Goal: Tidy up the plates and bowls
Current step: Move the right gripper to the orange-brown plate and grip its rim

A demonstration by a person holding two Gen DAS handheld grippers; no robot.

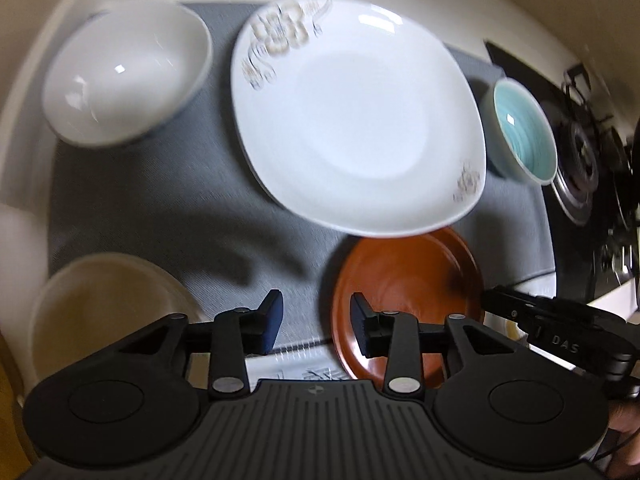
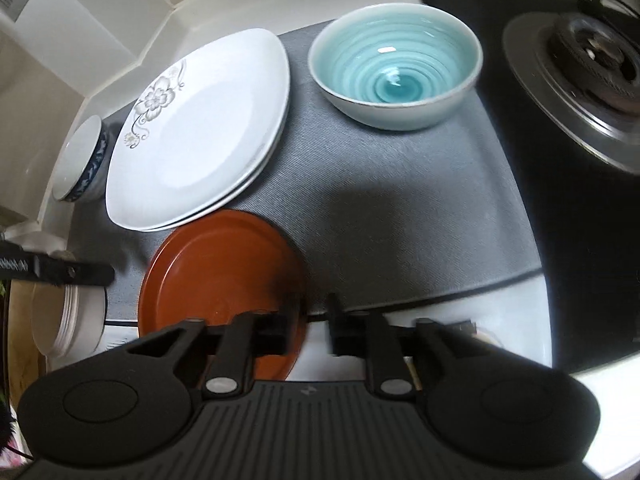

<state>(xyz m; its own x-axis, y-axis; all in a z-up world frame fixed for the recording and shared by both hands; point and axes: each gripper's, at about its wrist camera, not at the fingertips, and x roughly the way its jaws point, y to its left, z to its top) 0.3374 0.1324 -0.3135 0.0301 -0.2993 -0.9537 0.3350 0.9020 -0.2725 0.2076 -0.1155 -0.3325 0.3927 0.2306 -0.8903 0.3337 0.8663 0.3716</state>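
On a grey mat (image 1: 168, 208) (image 2: 400, 200) lie a white flowered plate (image 1: 352, 116) (image 2: 200, 128) stacked on another, a brown plate (image 1: 408, 292) (image 2: 220, 268), a teal bowl (image 1: 520, 136) (image 2: 396, 64) and a white bowl with blue outside (image 1: 128, 72) (image 2: 82, 160). A cream bowl stack (image 1: 104, 320) (image 2: 76, 320) stands at the near left. My left gripper (image 1: 316, 320) is open and empty above the mat, left of the brown plate. My right gripper (image 2: 310, 328) is open, its jaws astride the brown plate's near right rim.
A gas burner (image 2: 584, 68) (image 1: 580, 160) on a black stovetop lies right of the mat. A white wall and counter edge (image 2: 160, 20) run behind the dishes. The right gripper's body shows in the left wrist view (image 1: 560, 336).
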